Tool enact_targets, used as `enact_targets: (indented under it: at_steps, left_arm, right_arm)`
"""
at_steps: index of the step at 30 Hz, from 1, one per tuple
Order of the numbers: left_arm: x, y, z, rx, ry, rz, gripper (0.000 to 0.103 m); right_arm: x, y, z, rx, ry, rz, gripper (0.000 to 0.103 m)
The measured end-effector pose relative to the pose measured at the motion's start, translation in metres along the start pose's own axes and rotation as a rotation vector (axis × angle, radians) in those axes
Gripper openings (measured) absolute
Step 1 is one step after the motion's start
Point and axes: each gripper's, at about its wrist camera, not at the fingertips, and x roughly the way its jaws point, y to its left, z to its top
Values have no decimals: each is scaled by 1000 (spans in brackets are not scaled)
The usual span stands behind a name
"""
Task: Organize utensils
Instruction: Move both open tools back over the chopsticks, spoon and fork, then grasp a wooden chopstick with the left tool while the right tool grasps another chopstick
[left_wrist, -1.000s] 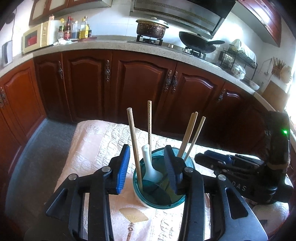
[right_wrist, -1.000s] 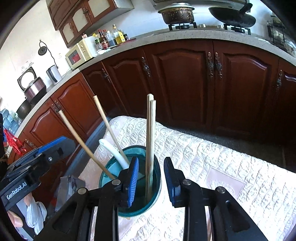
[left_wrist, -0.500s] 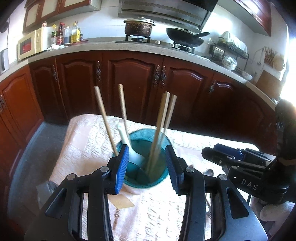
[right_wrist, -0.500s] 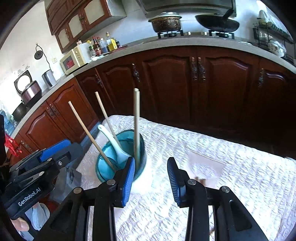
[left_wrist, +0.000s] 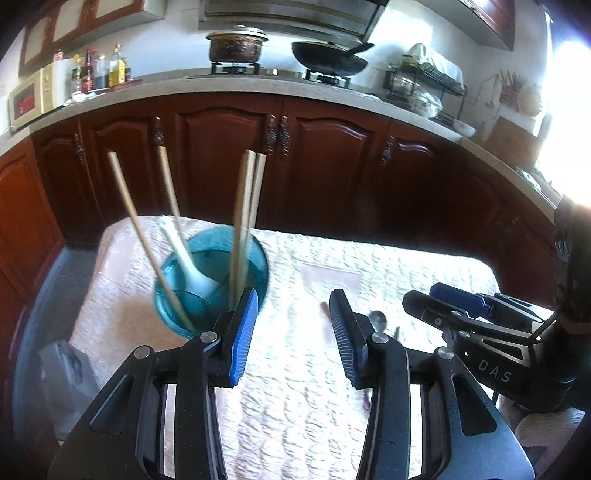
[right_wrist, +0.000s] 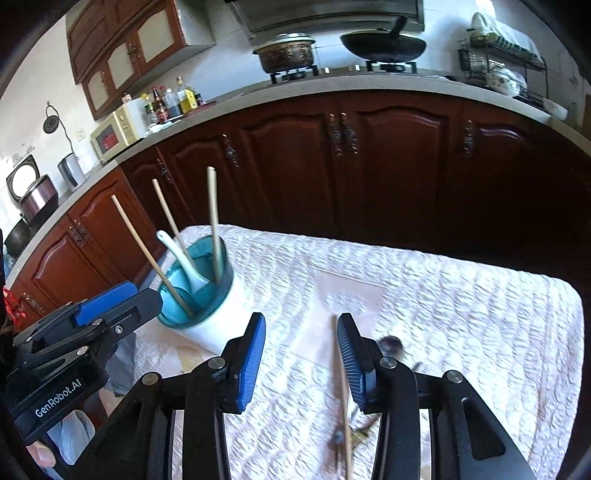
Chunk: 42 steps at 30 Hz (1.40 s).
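On the quilted table cloth (right_wrist: 461, 295), far left: teal cup (right_wrist: 218, 295) with chopsticks (left_wrist: 243, 221) and white spoon (left_wrist: 184, 254) upright inside. Left gripper (left_wrist: 291, 332) jaws apart, empty. Right gripper (right_wrist: 301, 354) jaws just opened further, nothing gripped; loose chopstick (right_wrist: 343, 391) lies on cloth between them, by a dark spoon (right_wrist: 391, 343).

Both cameras ride just behind their own blue-padded jaws, tilted down over the quilted table (left_wrist: 388, 266) toward the dark wooden cabinets (right_wrist: 388, 166) and stove counter across the upper frame. The left wrist view sits close to the teal holder (left_wrist: 212, 280), lower left of centre, with the other gripper (left_wrist: 458, 306) poking in at right. The right wrist view looks from further right, holder (right_wrist: 207, 295) at left, the other gripper (right_wrist: 110, 310) at lower left. Both share holder, tablecloth, cabinets, pot and wok.
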Motion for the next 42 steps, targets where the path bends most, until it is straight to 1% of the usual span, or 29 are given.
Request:
enact_targets:
  at_steps: [8,19,28,42]
  left_arm:
    - [10,-26,-9,37,43,-43,41]
    - [22,-45,-20,61,86,-69,41]
    - [33,-50,-25,65,116,-75,41]
    - [52,-47,-32,45,167,-76,41]
  right_arm:
    - [-14,-26,-13,17,8,-75,39]
    - [-27,-65,-32,72,18,-138,39]
    - [-25,-87,-44,113,41,-164,40]
    - [-10,-105,-57,143,92,-182,40]
